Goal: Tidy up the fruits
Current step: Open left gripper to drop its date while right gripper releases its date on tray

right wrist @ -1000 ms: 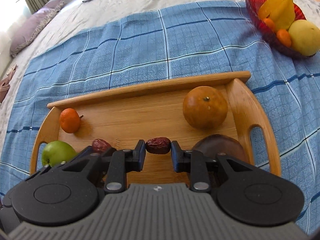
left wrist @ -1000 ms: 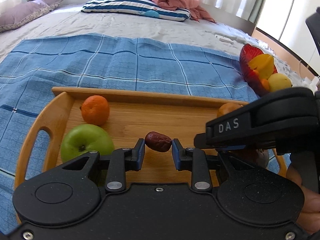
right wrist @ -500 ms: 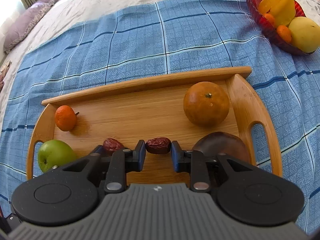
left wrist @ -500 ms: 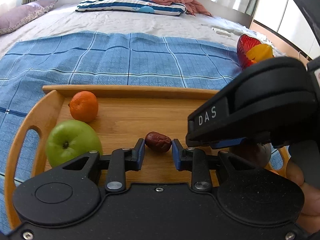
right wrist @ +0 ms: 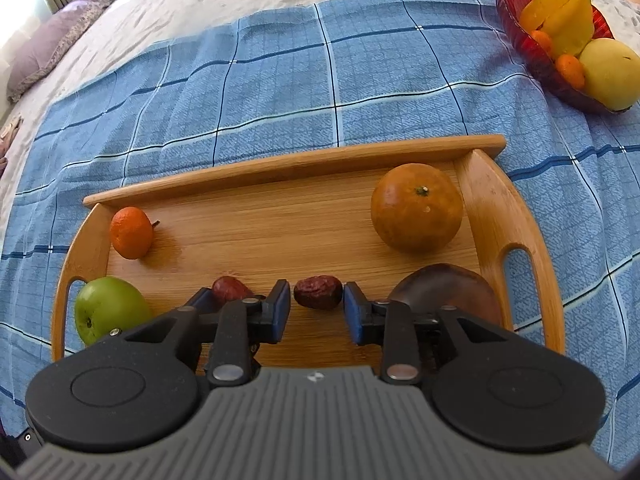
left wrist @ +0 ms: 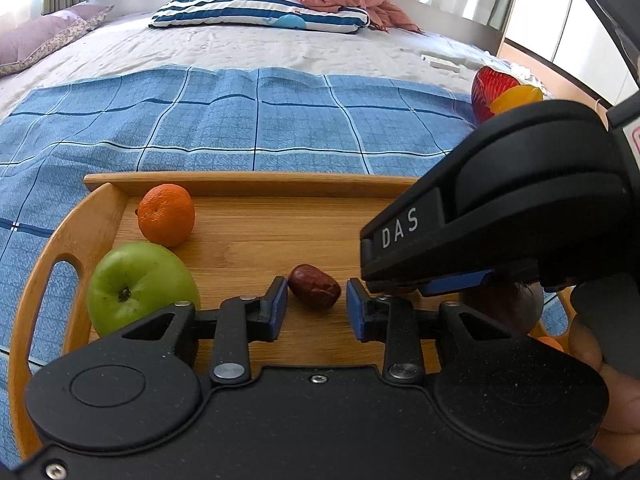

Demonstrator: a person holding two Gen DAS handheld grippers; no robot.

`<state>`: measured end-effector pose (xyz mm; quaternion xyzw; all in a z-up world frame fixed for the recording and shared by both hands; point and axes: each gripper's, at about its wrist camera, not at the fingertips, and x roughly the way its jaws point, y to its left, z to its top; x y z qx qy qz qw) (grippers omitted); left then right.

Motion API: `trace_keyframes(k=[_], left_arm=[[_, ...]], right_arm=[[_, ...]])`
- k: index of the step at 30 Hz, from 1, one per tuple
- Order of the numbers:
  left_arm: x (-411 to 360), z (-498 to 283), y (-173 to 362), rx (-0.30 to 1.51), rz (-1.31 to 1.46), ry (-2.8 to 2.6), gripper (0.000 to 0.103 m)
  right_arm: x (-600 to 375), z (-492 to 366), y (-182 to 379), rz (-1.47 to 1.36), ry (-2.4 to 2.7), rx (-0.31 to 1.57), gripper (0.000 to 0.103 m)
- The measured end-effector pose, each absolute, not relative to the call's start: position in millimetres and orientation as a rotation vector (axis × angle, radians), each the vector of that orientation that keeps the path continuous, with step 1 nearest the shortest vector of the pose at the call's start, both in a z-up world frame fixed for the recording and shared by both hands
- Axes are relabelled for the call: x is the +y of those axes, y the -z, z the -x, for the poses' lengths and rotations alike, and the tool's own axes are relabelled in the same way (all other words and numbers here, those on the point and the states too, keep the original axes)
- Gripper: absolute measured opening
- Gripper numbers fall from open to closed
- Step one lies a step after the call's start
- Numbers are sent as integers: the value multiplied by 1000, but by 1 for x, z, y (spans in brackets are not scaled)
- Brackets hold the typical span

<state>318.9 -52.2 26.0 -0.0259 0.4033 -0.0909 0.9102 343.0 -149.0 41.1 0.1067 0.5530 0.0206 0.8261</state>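
Observation:
A wooden tray [left wrist: 248, 181] [right wrist: 296, 160] lies on a blue checked cloth. My left gripper [left wrist: 316, 307] points down at a red date [left wrist: 314, 291] lying on the tray floor. Its jaws are opening, and small gaps show on both sides of the date. My right gripper [right wrist: 316, 307] stands just beside it over a second, darker date [right wrist: 318, 292]. Those jaws are opening too, with the pads clear of the fruit. The left gripper's date [right wrist: 230, 289] also shows in the right wrist view, half hidden behind the right gripper's finger.
On the tray lie a green apple [left wrist: 142, 286] [right wrist: 110, 308], a small tangerine [left wrist: 166, 215] [right wrist: 131, 233], a large orange [right wrist: 416, 213] and a dark brown fruit [right wrist: 444, 292]. A red bowl [right wrist: 520, 36] of fruit stands at the far right. Pillows lie at the bed's far end.
Both pairs of jaws have parted from the dates they were pressing. Each date now lies loose on the tray between the pads. Neither hand has moved much.

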Motion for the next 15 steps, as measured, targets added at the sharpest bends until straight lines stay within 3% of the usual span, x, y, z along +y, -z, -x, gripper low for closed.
trace_keyframes(k=[8, 15], left_arm=[[-49, -309, -32, 820, 44, 170, 54], [-41, -293, -47, 791, 64, 178, 71]], right_arm=[[-155, -336, -46, -255, -50, 1155, 54], [-159, -320, -64, -228, -61, 1109, 62]])
